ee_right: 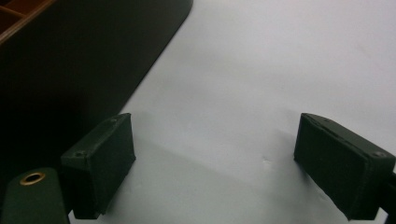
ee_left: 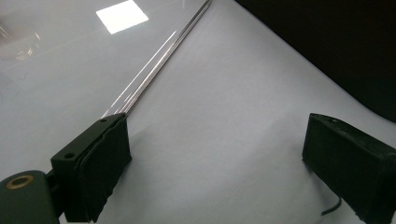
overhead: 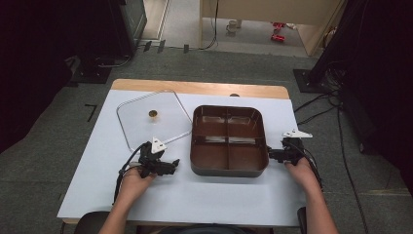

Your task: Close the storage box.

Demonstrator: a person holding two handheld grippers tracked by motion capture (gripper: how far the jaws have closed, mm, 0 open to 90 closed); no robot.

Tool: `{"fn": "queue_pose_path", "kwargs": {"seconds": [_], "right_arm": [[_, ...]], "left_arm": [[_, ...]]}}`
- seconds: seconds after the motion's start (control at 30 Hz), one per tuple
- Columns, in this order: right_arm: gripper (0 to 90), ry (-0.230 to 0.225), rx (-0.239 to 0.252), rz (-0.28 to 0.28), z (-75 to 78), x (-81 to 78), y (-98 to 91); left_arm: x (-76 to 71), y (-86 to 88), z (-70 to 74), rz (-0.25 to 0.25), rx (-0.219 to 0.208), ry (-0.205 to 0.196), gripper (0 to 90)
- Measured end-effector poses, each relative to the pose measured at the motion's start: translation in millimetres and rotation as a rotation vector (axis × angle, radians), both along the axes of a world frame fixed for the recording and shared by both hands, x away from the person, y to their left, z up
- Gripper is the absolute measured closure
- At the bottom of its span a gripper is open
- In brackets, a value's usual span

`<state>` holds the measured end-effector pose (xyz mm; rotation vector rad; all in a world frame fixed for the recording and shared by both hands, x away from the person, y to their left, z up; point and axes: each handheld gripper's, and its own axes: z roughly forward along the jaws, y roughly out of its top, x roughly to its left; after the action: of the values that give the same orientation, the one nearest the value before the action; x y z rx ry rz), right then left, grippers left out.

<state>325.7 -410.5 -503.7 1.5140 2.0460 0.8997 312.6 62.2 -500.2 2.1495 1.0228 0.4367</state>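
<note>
A dark brown tray (overhead: pixel 229 168), divided into four compartments, is seen at the middle of the white worktop (overhead: pixel 195 195), with open white surface toward the person and a narrower strip of it on either side. One clear lid (overhead: pixel 139 124) with a small gold knob (overhead: pixel 153 114) lies flat just left of the tray, its near edge close to the left gripper (overhead: pixel 171 164). The left gripper's fingers (ee_left: pixel 105 163) are held wide apart over bare worktop, grasping nothing. The right gripper (overhead: pixel 271 154) is held at the tray's right wall; its fingers (ee_right: pixel 100 163) are likewise spread and empty. Grey floor (overhead: pixel 44 161), cables and dark stands surround the worktop.
</note>
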Motion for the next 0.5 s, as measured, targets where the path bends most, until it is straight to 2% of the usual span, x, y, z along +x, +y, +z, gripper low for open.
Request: {"fn": "queue_pose_path", "kwargs": {"seconds": [0.3,0.5], "right_arm": [[11.8,0.000,0.004,0.000,-0.1,0.0,-0.4],[11.8,-0.001,0.031,0.000,0.2,-0.1,-3.1]], "left_arm": [[0.0,0.0,0.1,-0.001,0.001,0.002,7.5],[0.0,-0.2,0.1,0.001,0.002,0.001,7.5]]}}
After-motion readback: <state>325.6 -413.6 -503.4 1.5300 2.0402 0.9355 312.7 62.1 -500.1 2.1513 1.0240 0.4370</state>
